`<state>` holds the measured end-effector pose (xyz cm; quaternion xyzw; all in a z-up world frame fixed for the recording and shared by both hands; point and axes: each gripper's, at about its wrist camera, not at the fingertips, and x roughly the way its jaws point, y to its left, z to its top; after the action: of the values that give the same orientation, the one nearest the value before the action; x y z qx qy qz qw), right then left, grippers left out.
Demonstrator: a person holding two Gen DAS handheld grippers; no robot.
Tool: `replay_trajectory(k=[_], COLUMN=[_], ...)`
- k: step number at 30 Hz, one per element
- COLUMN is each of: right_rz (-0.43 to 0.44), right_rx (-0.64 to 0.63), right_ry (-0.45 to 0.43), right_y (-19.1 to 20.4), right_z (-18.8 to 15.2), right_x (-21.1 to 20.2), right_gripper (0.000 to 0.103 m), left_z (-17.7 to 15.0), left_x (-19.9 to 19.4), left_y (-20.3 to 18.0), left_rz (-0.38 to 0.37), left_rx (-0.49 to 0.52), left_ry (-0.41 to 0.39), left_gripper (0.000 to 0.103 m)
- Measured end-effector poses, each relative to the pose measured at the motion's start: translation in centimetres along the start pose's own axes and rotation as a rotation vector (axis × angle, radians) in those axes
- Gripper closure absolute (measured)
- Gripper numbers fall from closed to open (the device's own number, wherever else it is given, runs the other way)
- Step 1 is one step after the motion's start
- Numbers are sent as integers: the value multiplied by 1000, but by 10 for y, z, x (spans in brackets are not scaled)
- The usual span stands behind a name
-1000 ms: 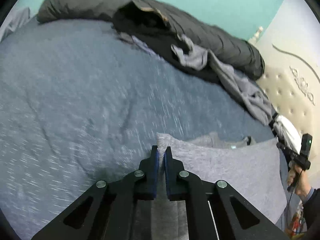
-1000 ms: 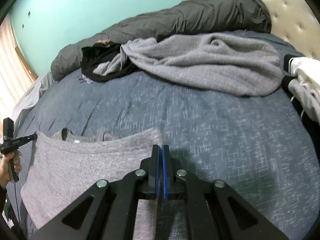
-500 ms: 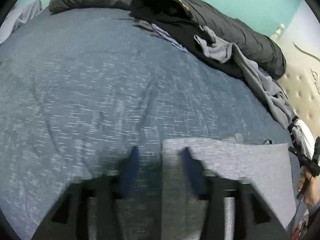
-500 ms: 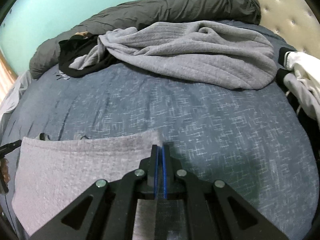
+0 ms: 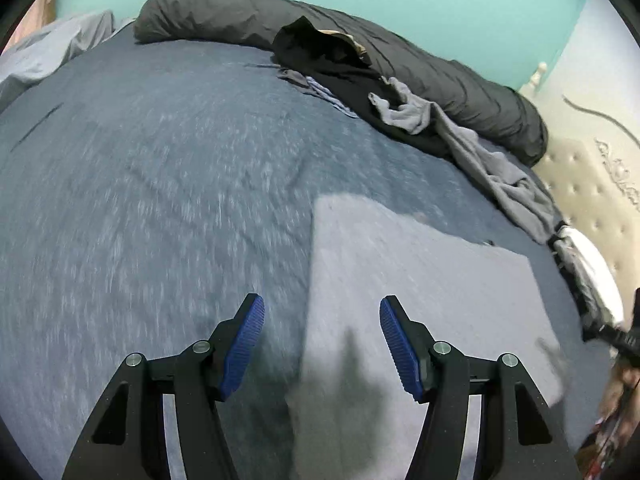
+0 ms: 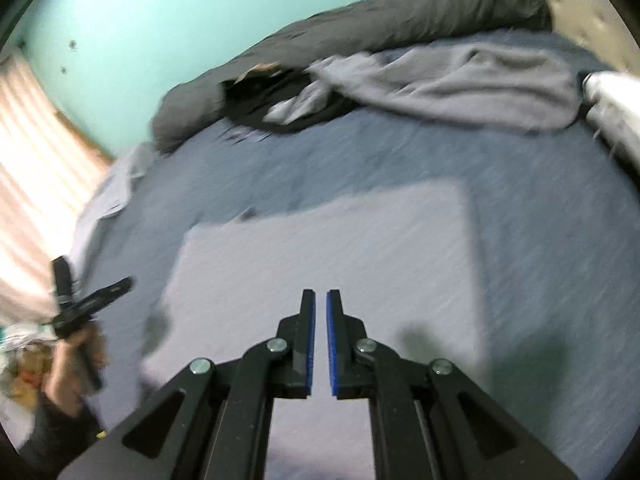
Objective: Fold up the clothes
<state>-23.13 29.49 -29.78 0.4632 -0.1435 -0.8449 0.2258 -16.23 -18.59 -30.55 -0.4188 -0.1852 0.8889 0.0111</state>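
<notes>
A light grey garment [image 5: 420,280] [image 6: 320,248] lies folded flat as a rectangle on the blue-grey bedspread [image 5: 140,200]. My left gripper [image 5: 321,302] hangs open over the garment's left edge, nothing between its blue pads. My right gripper [image 6: 321,294] hovers above the garment's near half, its pads shut to a thin slit with no cloth in them. Each gripper shows in the other's view: the right one [image 5: 612,336] at the far right edge, the left one [image 6: 92,300] in a hand at the left. Both views are motion-blurred.
A rolled dark grey duvet [image 5: 400,68] runs along the far side of the bed. Against it lie a black garment [image 5: 332,64] and a crumpled grey sweater [image 5: 480,152] [image 6: 460,76]. A white garment [image 6: 616,112] lies by the padded headboard [image 5: 592,184].
My left gripper opened and let go of the garment's corner. The right gripper no longer pinches its corner. Both drew back and rose; the garment now lies flat.
</notes>
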Motion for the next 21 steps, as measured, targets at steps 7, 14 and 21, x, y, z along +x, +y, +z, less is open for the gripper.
replay_trajectory(k=[7, 14, 21], right_rz=[25, -95, -197], right_rx=[-59, -19, -57], right_ry=[133, 218, 232], right_y=[74, 86, 93], right_z=[-66, -97, -108], right_x=[46, 101, 120], right_gripper=[98, 99, 103], left_z=[-51, -75, -78], left_x=[-25, -32, -29], left_y=[-1, 16, 21], left_rz=[-18, -9, -33], left_rx=[-27, -30, -16], left_ry=[-18, -39, -36], left_gripper=[38, 38, 38])
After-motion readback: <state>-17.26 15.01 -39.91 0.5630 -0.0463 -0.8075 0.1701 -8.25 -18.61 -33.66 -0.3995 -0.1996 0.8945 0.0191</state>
